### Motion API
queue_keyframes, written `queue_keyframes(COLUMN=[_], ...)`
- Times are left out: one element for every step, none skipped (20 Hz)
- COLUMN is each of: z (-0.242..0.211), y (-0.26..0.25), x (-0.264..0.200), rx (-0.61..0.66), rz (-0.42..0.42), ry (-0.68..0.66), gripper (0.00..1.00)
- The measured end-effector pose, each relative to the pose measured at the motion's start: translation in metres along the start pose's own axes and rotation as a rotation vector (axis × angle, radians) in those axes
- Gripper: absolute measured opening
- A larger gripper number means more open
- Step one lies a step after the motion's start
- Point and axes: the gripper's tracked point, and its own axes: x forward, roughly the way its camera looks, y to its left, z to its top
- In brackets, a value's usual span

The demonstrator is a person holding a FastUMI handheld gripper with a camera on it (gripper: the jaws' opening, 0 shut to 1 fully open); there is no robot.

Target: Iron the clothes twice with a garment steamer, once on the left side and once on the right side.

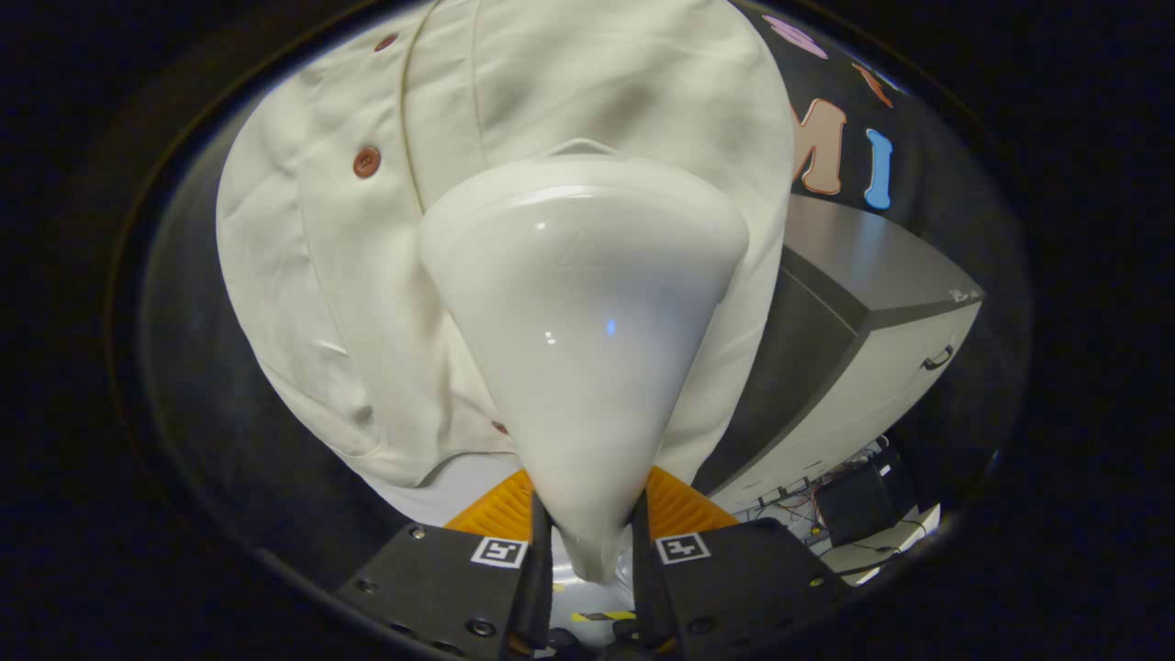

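While the cream shirt [349,303] hangs against the dark booth wall, one garment is counted, with two brown buttons plainly seen on its placket, an upper one [386,41] and a lower one [366,162]; a third reddish speck near the hem may be another, but it cannot be told for certain; creases are seen on the panel left of the placket, near the lower hem. Further right, one garment steamer [583,330] is held, its narrow handle end gripped low and its broad head flaring up against the shirt's front, just right of the placket; whether the head is touching the cloth or only close to it cannot be told. The gripper [592,551] is closed to a narrow gap on the steamer's handle, with both fingers [537,551] pressed on its sides; two square markers are counted on the finger blocks, one to each. To the right, one grey cabinet [872,349] with a small handle is seen beside the shirt, and a tangle of wires and a dark box [858,500] lie below it.

The stroke in hand is judged to be on the panel right of the placket; it would be done well if the head were kept flat and lightly against the cloth, drawn slowly in one straight vertical pass, and the buttons kept clear of; the creased left panel is judged to need its own pass.
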Motion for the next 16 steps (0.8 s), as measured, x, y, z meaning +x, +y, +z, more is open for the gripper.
queue_keyframes(z=[-0.014, -0.024, -0.033, -0.042, -0.053, -0.061, -0.065, -0.069, -0.074, -0.076, -0.078, -0.080, -0.081, -0.081, -0.081, -0.081], y=[-0.002, -0.004, -0.005, -0.006, -0.009, -0.012, -0.014, -0.015, -0.015, -0.016, -0.016, -0.016, -0.015, -0.014, -0.015, -0.016], x=[0.000, 0.002, 0.005, 0.008, 0.008, 0.007, 0.008, 0.008, 0.007, 0.004, 0.001, -0.003, -0.010, -0.015, -0.019, -0.025], rx=[-0.012, -0.014, -0.008, -0.009, -0.014, -0.014, 0.002, 0.019, 0.024, 0.020, 0.012, -0.001, -0.011, -0.020, -0.024, -0.023], rz=[-0.010, -0.018, -0.020, -0.018, -0.022, -0.029, -0.033, -0.031, -0.023, -0.017, -0.010, -0.006, -0.003, 0.002, 0.010, 0.015], ry=[0.029, 0.039, 0.050, 0.066, 0.085, 0.099, 0.099, 0.107, 0.116, 0.117, 0.113, 0.110, 0.102, 0.097, 0.091, 0.087], gripper=[0.36, 0.37, 0.37, 0.36, 0.37, 0.37, 0.37, 0.37, 0.37, 0.37, 0.37, 0.37, 0.37, 0.37, 0.37, 0.37])
